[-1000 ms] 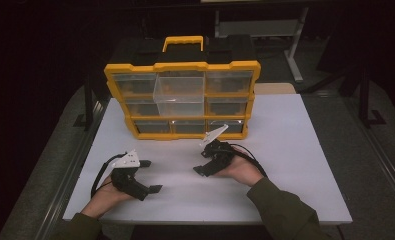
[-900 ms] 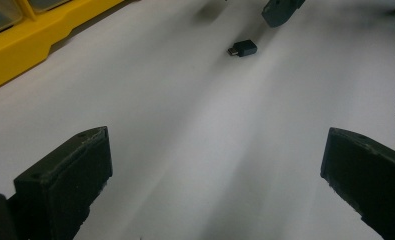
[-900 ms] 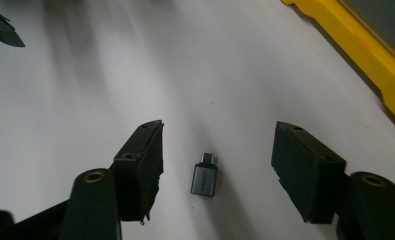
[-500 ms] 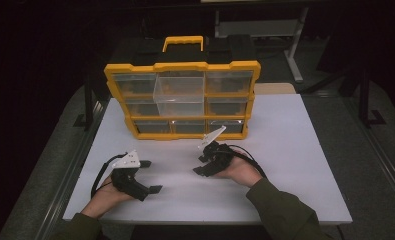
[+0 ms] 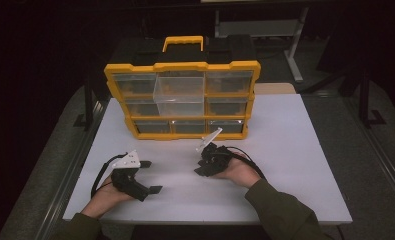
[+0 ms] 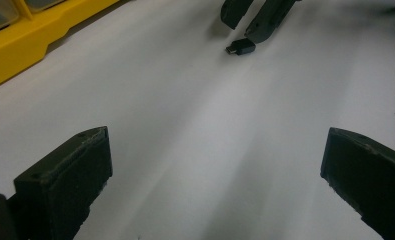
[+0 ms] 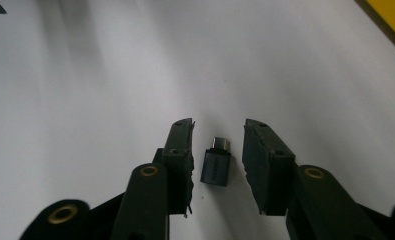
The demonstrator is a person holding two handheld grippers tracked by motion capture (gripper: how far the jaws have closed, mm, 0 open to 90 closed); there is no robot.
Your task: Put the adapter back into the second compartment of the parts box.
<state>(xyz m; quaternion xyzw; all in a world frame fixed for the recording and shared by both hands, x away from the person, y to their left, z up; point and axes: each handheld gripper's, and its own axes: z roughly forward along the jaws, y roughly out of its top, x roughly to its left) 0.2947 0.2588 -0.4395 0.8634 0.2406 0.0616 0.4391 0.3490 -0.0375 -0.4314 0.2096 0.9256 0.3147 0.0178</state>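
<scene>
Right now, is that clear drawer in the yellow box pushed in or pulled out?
Pulled out. In the high view the clear drawer juts forward from the yellow organizer, while its neighbours sit flush.

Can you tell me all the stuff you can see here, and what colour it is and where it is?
Parts organizer: one, yellow frame with clear drawers and a yellow handle on top, standing at the far middle of the table; its middle drawer is pulled out.
Small adapter plug: one, dark grey with a metal tip, lying on the table between the right gripper's jaws, not yet pinched.
Table: one, white top, under everything.
Left gripper: one, black with a grey plate, near left of the table, jaws wide apart and holding nothing.
Right gripper: one, black, near middle of the table, jaws open around the plug.
Hands and sleeves: two hands, olive green sleeves, coming from the near edge.
</scene>
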